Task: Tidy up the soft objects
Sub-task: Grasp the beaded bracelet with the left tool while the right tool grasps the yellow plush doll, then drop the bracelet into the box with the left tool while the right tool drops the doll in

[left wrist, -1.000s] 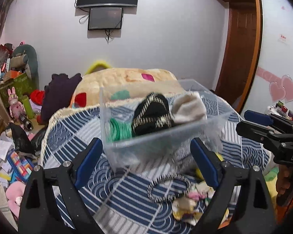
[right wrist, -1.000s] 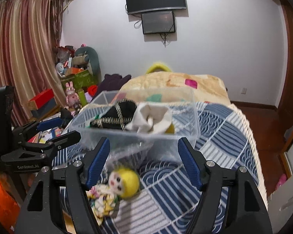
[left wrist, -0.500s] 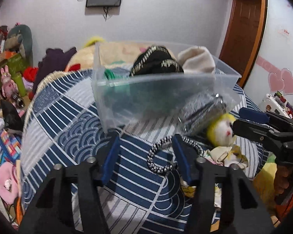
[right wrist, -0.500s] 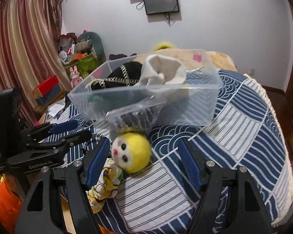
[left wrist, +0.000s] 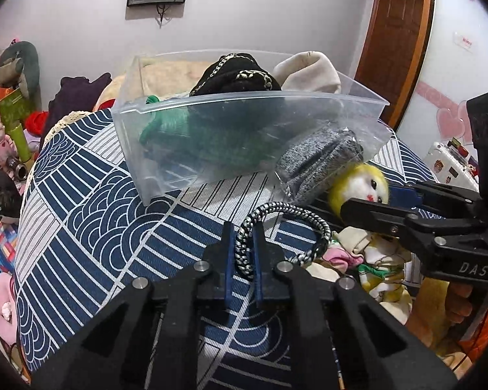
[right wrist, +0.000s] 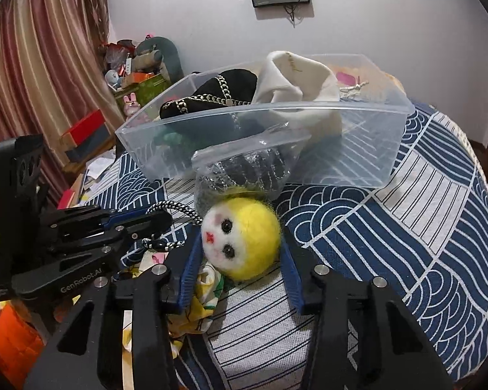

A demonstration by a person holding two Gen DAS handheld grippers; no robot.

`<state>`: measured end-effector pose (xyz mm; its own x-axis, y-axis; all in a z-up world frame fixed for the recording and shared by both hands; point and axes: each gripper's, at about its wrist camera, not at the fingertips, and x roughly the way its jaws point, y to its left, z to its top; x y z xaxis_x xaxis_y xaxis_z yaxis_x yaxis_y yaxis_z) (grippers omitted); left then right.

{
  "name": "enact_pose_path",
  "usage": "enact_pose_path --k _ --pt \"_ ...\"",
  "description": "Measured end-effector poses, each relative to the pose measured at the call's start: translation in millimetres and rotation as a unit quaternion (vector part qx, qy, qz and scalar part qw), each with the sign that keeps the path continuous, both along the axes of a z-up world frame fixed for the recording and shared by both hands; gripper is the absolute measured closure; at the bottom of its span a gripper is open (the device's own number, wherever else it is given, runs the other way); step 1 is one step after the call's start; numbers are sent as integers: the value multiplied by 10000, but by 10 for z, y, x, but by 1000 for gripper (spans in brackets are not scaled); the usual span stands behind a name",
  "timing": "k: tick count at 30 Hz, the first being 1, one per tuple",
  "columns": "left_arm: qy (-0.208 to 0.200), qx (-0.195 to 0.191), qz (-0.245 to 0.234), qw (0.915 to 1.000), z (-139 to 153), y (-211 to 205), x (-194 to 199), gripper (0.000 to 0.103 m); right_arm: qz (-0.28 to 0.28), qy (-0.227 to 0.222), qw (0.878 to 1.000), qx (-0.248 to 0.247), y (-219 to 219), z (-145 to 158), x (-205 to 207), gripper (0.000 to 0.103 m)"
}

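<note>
A clear plastic bin point(left wrist: 192, 149) point(right wrist: 367, 136) stands on the blue patterned bedspread and holds a black chain-trimmed item point(left wrist: 234, 78), a cream cloth point(right wrist: 296, 81) and a green item point(left wrist: 175, 123). A bagged grey knit point(left wrist: 318, 159) leans on its front. My left gripper point(left wrist: 243, 237) is shut on a black-and-white braided loop point(left wrist: 312, 217). My right gripper point(right wrist: 240, 247) is closed around the head of a yellow-haired doll point(right wrist: 244, 237), whose floral body point(right wrist: 205, 302) lies below.
The bedspread point(right wrist: 406, 227) drops off at the right and left edges. Toys, boxes and papers crowd the floor at the left point(left wrist: 6, 149). A striped curtain point(right wrist: 39, 65) hangs at the left, and a wooden door point(left wrist: 397, 32) stands at the right.
Both grippers moved down and forward toward the bed. The left closed on the braided loop. The right narrowed around the doll's head.
</note>
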<state>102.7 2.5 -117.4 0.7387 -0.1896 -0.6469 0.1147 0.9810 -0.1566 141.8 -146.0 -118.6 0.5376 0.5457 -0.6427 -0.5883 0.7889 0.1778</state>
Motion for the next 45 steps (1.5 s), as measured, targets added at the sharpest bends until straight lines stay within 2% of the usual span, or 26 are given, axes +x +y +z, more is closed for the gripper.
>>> enact_pose_path --k 10,19,24,32,39,45 --pt "-426 -47 213 9989 218 104 -172 97 -194 -193 9996 79 -177 96 -104 63" --pt "-919 -81 443 9947 563 225 -328 97 -526 -709 9959 192 -343 373 -193 63" --pt "-1173 0 623 9911 757 310 -264 97 -702 -967 9922 367 -427 563 -149 63" --pt "-1348 161 961 9861 927 430 -79 97 -864 -1251 9873 471 -427 764 -26 63" --pt "-1310 257 1139 9845 923 496 146 97 -1037 -1251 9859 402 -383 793 199 63" --pt "-1194 213 1270 9845 868 557 334 97 -1149 -801 9894 387 -337 633 498 63"
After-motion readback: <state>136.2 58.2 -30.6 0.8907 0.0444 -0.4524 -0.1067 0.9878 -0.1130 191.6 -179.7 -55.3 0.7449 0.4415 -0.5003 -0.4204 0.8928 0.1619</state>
